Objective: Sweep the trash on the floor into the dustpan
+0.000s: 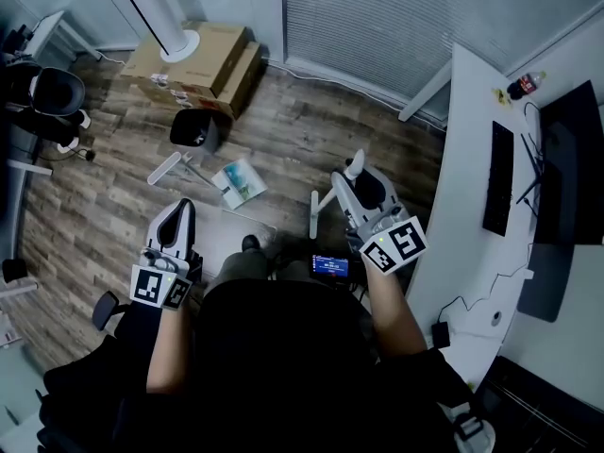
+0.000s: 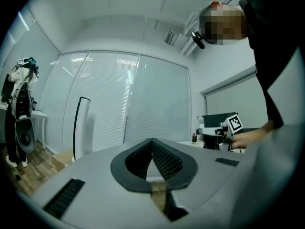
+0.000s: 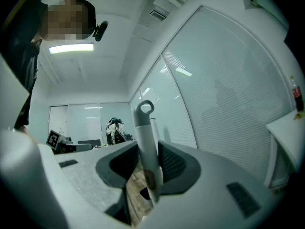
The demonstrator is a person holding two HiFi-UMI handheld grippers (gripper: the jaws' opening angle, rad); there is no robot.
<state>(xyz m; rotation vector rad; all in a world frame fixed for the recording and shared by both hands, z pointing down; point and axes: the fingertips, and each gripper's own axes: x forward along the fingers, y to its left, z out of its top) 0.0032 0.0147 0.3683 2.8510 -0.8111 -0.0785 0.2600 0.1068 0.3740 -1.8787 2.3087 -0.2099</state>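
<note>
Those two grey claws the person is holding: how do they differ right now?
The left gripper has its jaws shut on nothing, while the right gripper is shut on a white handle with a loop at its end. The right gripper is beside the white desk; the left gripper is over open wooden floor. Both carry a cube with square markers.

Dim bluish light from ceiling lamp (image 3: pixel 70 47) (fisheye-warped edges)

ok, count: 2 grippers – left gripper (image 1: pixel 177 213), right gripper (image 1: pixel 358 176); 1 white handle (image 3: pixel 145 142); 1 dustpan (image 1: pixel 193 130); 1 paper scrap (image 1: pixel 238 182); 2 cardbd boxes (image 1: pixel 189 53); 1 bottle (image 1: pixel 522 86); 1 keybd (image 1: pixel 497 177).
</note>
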